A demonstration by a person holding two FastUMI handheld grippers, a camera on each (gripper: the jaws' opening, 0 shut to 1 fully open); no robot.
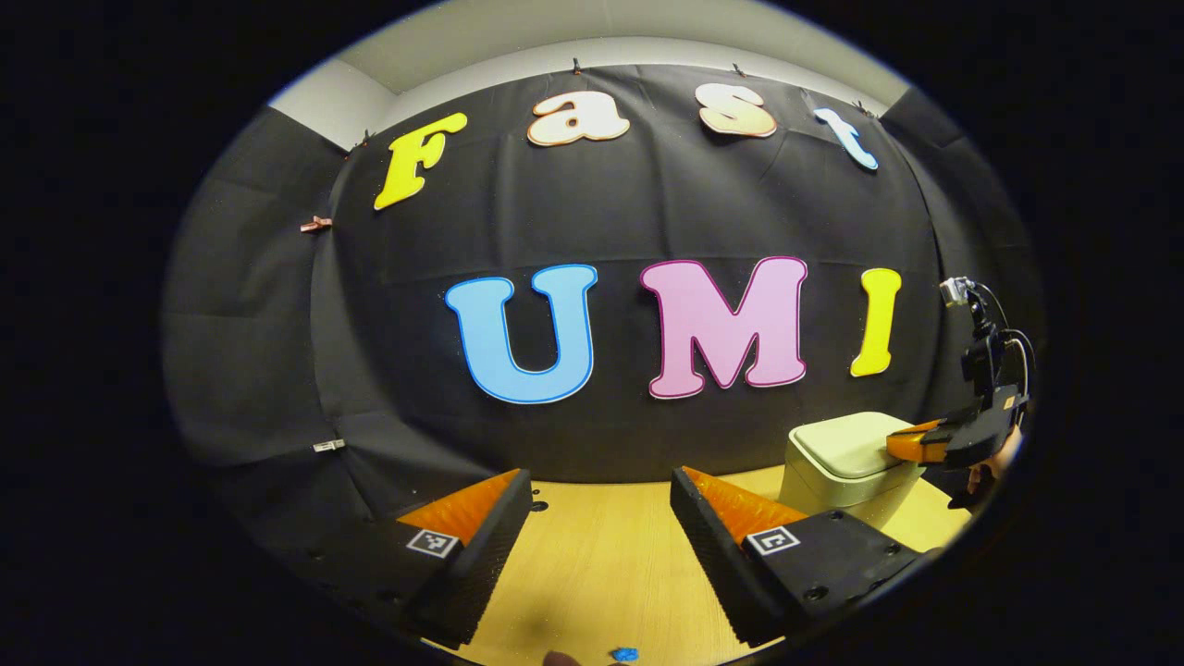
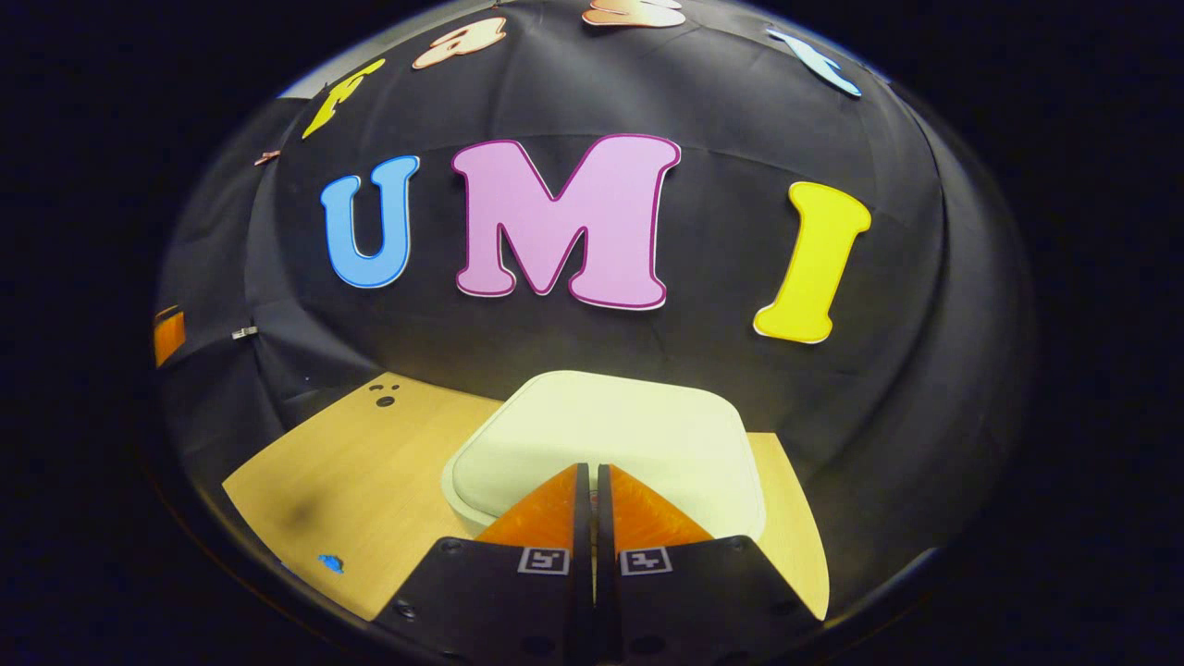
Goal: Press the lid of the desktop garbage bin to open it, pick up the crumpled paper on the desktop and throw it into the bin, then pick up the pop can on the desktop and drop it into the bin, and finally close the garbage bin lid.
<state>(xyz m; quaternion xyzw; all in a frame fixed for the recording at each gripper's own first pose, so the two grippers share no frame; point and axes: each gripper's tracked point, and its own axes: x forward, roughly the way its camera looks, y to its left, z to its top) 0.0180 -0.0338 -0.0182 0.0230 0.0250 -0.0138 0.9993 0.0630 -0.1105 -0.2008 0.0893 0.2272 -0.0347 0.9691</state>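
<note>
Square black-and-white coded markers (image 1: 433,542): one sits on each finger of the left gripper (image 1: 601,481); patterned blocks, no readable words.
Matching square coded markers (image 2: 543,560): one sits on each finger of the right gripper (image 2: 592,476); again patterns, no legible letters or numbers.
Pale cream plastic bin lid (image 2: 610,425): carries no readable label or brand.
Light wooden surface (image 1: 601,564): carries no readable writing.
</note>
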